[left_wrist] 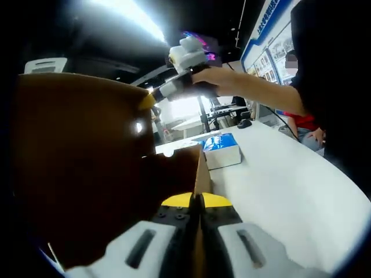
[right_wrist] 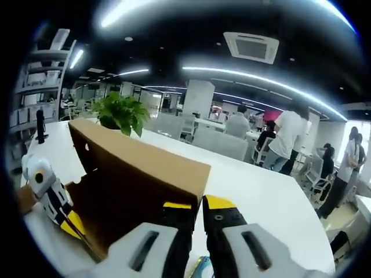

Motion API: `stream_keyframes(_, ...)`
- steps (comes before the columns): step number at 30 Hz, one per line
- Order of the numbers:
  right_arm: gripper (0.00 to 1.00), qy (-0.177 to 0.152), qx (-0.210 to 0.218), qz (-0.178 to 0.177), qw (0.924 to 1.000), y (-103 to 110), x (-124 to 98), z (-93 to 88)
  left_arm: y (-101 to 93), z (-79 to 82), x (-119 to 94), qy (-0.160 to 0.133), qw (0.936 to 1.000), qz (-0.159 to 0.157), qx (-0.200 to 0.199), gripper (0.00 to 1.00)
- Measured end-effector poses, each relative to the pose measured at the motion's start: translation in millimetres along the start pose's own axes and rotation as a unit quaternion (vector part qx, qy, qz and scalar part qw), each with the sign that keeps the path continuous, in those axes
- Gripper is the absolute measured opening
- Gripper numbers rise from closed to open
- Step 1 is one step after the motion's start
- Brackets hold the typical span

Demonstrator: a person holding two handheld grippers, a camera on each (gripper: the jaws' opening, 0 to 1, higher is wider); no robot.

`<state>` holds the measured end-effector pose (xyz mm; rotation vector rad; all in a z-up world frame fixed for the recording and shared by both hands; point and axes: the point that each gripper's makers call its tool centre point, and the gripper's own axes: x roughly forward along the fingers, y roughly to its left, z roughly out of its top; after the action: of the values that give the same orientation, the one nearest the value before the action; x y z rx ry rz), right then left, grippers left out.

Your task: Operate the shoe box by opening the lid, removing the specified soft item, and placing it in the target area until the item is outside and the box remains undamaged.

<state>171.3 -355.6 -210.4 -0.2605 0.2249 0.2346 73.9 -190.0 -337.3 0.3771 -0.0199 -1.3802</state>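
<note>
The brown cardboard shoe box [left_wrist: 179, 168] stands on the white table [left_wrist: 278, 191] with its lid [left_wrist: 81, 162] raised steeply at the left of the left gripper view. My left gripper [left_wrist: 196, 200] is shut on the thin upper edge of the box's side wall. The right gripper [left_wrist: 185, 63], held by a hand, reaches in from the right with its yellow tip on the lid's top edge. In the right gripper view my right gripper [right_wrist: 198, 204] is shut on the corner edge of the lid [right_wrist: 133, 168]. The left gripper [right_wrist: 49, 197] sits at the box's near side. The box's inside is hidden.
A blue and white carton [left_wrist: 223, 149] lies on the table just beyond the box. A potted plant [right_wrist: 122, 113] stands behind the lid. Several people [right_wrist: 287, 136] and chairs are farther back, and a shelf unit [right_wrist: 43, 75] is at the left. A person's arm [left_wrist: 261, 87] spans the table.
</note>
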Motion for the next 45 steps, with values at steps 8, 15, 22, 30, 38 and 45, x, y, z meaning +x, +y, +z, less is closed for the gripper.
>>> stream_keyframes(8, 0.03, 0.004, 0.001, -0.001, 1.0000, 3, -6, -14.1, 1.0, -1.8, 0, 0.000, 1.0000, 0.002, 0.000, 0.04)
stream_keyframes(15, 0.03, 0.005, -0.001, 0.000, 1.0000, 4, -7, -12.7, 1.6, -1.3, 0, 0.001, 1.0000, 0.005, 0.000, 0.04)
stream_keyframes(22, 0.03, 0.006, -0.001, 0.000, 1.0000, 4, -6, -13.3, 7.3, -0.1, 0, 0.000, 0.9997, 0.024, 0.002, 0.09)
stream_keyframes(30, 0.03, 0.007, 0.000, 0.002, 1.0000, 6, -6, -12.9, 15.6, -3.9, 1, 0.013, 0.9983, 0.056, 0.000, 0.23)
stream_keyframes(38, 0.04, 0.008, -0.001, 0.001, 1.0000, 5, -5, -13.5, 19.3, -2.6, 0, 0.013, 0.9975, 0.070, 0.002, 0.32)
stream_keyframes(45, 0.03, 0.012, -0.006, -0.003, 0.9999, 2, -6, -16.0, 22.3, 7.0, -7, -0.011, 0.9970, 0.075, -0.018, 0.35)
